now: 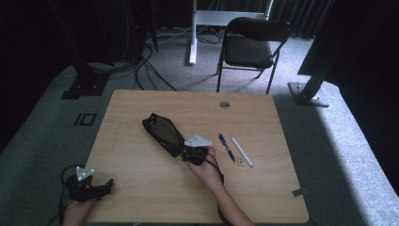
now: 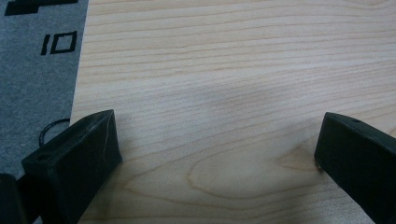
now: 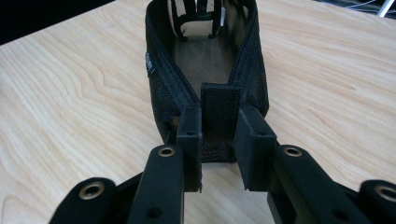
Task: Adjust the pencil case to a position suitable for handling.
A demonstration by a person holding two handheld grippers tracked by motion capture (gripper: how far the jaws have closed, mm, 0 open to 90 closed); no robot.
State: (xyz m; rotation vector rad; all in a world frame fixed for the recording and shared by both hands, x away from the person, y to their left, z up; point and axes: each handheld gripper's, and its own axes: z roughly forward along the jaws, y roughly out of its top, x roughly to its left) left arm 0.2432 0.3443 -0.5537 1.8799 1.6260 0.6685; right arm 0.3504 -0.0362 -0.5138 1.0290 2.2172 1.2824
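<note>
The right gripper has its jaws drawn in close around the short black fabric tab at the near end of the mesh pouch; in the right gripper view the tab stands upright between the two pads, and whether they pinch it or merely flank it I cannot tell, since slim gaps seem to remain on both sides. The pouch stretches straight away from those jaws, mouth gaping, its mesh walls standing up on their own yet bowed and slack along the rim. In the high view the same pouch lies on the wooden table ahead and to the left of the right gripper, touching its tips. It looks light, soft and floppy, so it will likely sag, fold or drag when lifted by one end; the stitched tab or the bound rim beside it seems the soundest hold, being thicker than the mesh, which could slip or snag. Just off to the right of that gripper lie a dark pen and a white pen, side by side. Well off to the left, the left gripper rests with jaws spread wide over bare wood, holding nothing.
</note>
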